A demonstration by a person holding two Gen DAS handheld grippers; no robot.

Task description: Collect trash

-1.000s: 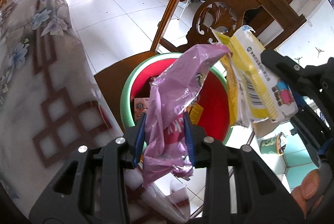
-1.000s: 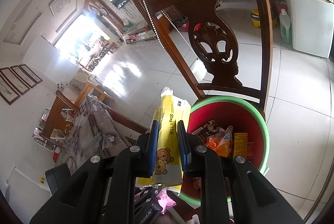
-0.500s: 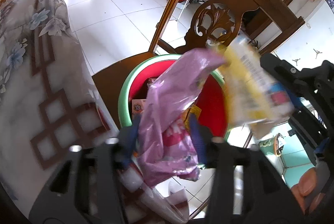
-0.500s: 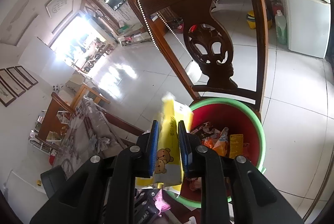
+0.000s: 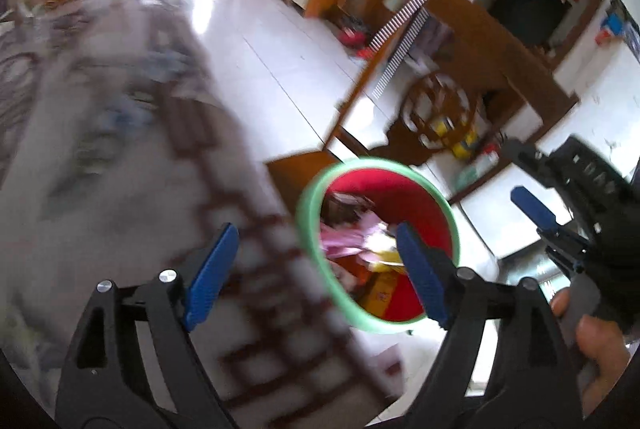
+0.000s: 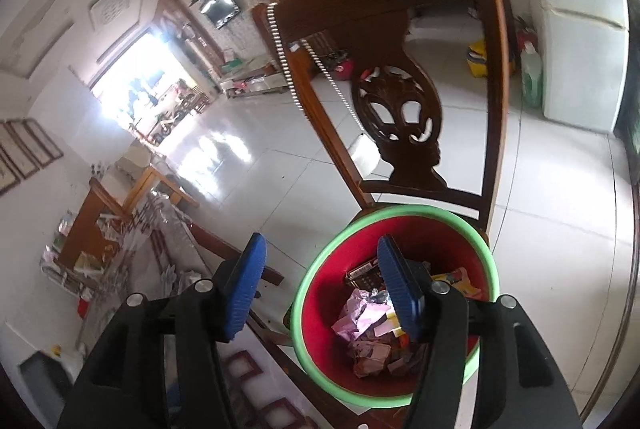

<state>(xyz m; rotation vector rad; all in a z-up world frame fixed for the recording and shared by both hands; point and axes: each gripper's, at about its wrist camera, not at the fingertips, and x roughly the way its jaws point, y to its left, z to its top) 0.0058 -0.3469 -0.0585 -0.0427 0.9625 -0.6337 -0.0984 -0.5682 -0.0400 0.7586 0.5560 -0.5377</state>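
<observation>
1. Left: desk (image 5: 120,157) under a patterned cloth, blurred in the left wrist view.
2. Left claw (image 5: 316,269) spread above the desk edge and bin, jaws opening, nothing between the blue pads (image 5: 208,269).
3. Centre: red bin (image 5: 400,189) with green rim, sitting on a chair (image 6: 436,117) seat, just beside the desk.
4. Inside the bin: pink wrapper (image 6: 356,313), yellow wrapper (image 6: 460,279), other crumpled trash (image 6: 376,353) at the bottom.
5. Right claw (image 6: 328,287) over the near rim of the bin, jaws opening, empty, right pad (image 6: 396,289) above the trash.
6. Right edge of the left wrist view: right claw (image 5: 532,207) again, black with a blue pad, a hand (image 5: 600,341) on its grip.
7. Behind the bin: carved chair back, bead string (image 6: 280,45) hung on its post, white tiled floor (image 6: 260,157).
</observation>
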